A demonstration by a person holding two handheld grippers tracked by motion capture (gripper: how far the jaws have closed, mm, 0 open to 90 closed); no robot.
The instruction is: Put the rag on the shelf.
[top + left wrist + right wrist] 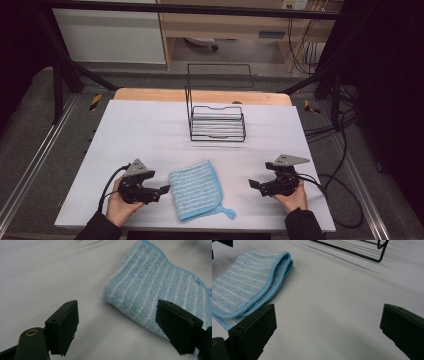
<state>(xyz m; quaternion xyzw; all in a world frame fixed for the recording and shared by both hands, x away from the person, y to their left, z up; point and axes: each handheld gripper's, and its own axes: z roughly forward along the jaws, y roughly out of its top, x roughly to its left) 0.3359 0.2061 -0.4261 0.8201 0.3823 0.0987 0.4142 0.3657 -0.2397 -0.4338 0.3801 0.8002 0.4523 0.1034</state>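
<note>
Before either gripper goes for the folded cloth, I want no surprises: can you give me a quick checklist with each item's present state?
1. Left gripper open: ok, jaws stand wide apart in the left gripper view.
2. Right gripper open: ok, jaws wide apart, nothing between them.
3. Blue striped cloth free: ok, it lies folded flat on the white table cover, touched by neither gripper.
4. Cloth within reach: ok, it lies between the two grippers.
5. Wire rack out of the way: ok, it stands farther back, apart from the cloth.
6. Hanging loop at the cloth's near corner free: ok in the high view.
</note>
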